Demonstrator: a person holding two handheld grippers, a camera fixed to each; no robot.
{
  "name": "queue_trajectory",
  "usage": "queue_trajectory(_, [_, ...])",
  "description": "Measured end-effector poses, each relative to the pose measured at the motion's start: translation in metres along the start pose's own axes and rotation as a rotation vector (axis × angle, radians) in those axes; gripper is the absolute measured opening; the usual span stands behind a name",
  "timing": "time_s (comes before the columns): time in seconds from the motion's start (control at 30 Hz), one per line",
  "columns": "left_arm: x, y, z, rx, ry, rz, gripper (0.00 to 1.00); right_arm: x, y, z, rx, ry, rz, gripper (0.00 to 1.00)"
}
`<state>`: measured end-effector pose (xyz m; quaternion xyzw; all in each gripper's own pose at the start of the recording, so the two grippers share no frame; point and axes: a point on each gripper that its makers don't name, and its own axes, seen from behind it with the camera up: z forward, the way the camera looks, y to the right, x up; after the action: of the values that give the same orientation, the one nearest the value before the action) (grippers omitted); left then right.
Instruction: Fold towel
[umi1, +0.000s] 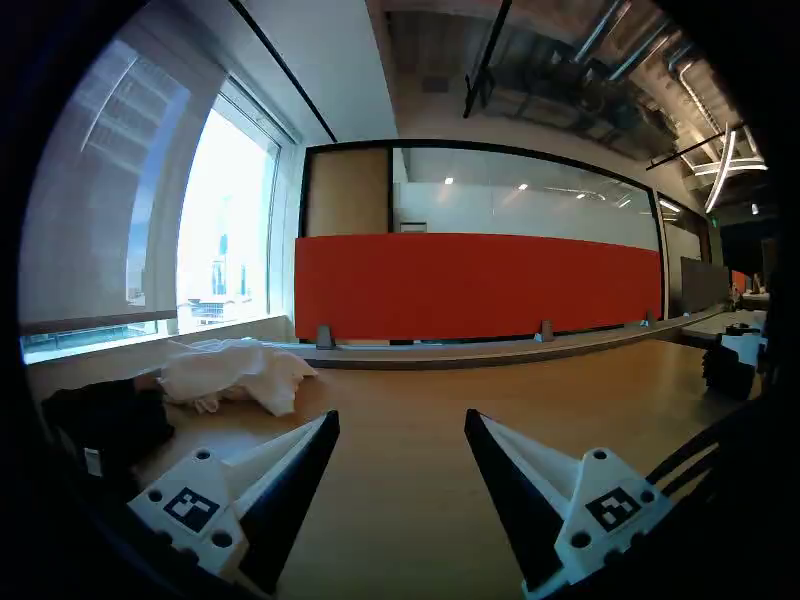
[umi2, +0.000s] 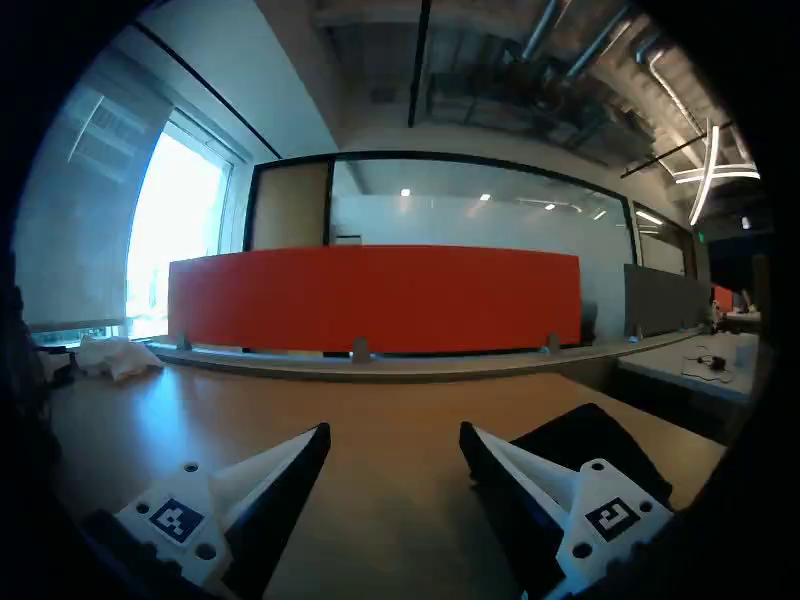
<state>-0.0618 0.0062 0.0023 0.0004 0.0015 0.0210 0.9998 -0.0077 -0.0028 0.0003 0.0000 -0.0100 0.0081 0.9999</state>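
The left gripper (umi1: 401, 414) sits at the bottom of its view with its two fingers wide apart and nothing between them. The right gripper (umi2: 394, 426) is just the same. The white towel (umi1: 235, 372) lies in a crumpled heap on the wooden table (umi1: 420, 480), at the middle left.

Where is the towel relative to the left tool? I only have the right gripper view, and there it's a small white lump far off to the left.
Observer: In the left gripper view the towel lies in a crumpled heap on the table, ahead and to the left of the open left tool.
Operator: Anything beside it I should steer around?
Observer: A black object sits just left of the towel, nearer the camera. I cannot tell what it is or whether they touch.
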Motion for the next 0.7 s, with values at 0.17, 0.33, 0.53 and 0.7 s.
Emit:
queue_trajectory(0.17, [0.0013,-0.0002,-0.0003,0.0,-0.001,0.0,0.93,0.0,-0.0002,0.0001,0.0,0.0,0.0,1.0])
queue_trajectory(0.33, [0.0024,0.0,-0.0004,0.0,-0.001,0.0,0.93,0.0004,0.0005,0.0002,0.0,0.0,0.0,1.0])
queue_trajectory(0.53, [0.0034,-0.0006,-0.0007,0.0,-0.001,0.0,0.93,0.0002,0.0006,0.0003,0.0,0.0,0.0,1.0])
queue_trajectory(0.7, [0.0038,-0.0012,-0.0008,0.0,-0.001,-0.001,0.93,0.0,0.0008,0.0002,0.0,0.0,0.0,1.0])
